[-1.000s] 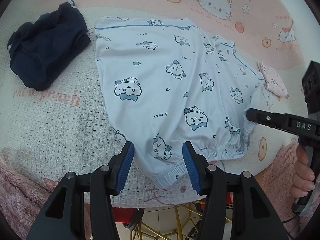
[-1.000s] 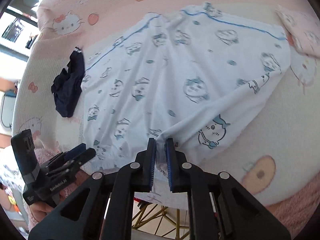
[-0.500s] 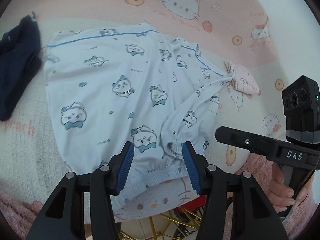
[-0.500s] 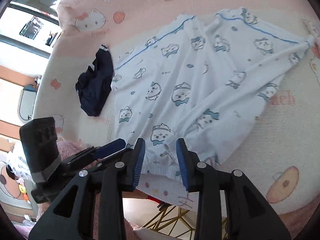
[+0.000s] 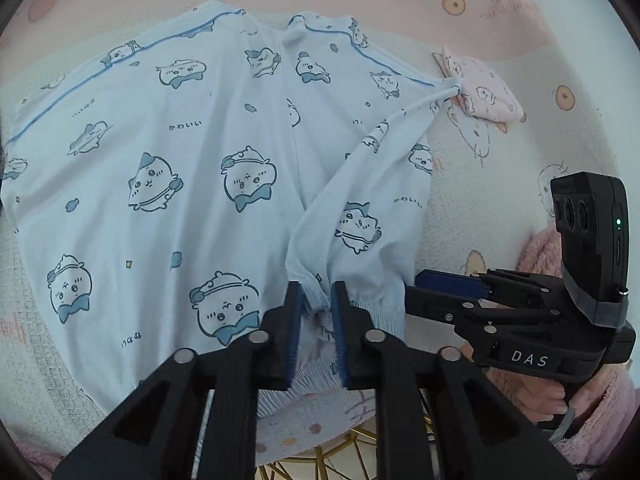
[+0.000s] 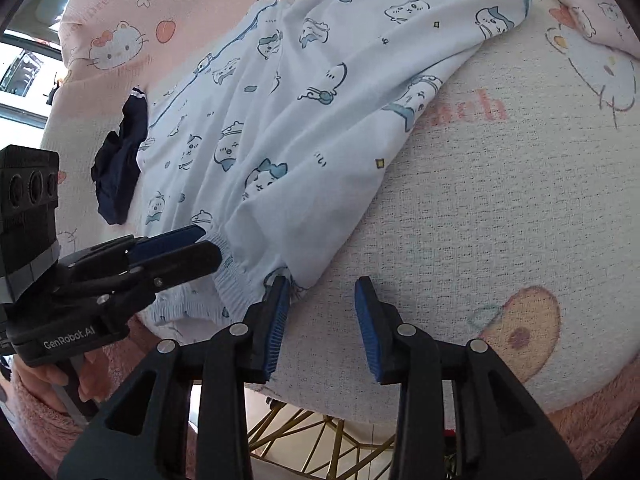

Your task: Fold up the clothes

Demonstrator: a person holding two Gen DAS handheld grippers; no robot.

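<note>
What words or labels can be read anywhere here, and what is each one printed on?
"DAS": white letters on the black right gripper.
"GenRobot.AI": white letters on the black left gripper.
"かわいい": small print repeated on the pale blue cartoon-print pyjama garment.
Pink lettering ending "ach": on the white-and-pink woven blanket, partly covered by the garment.
Curved pink script near the blanket's far edge: too blurred to read.
</note>
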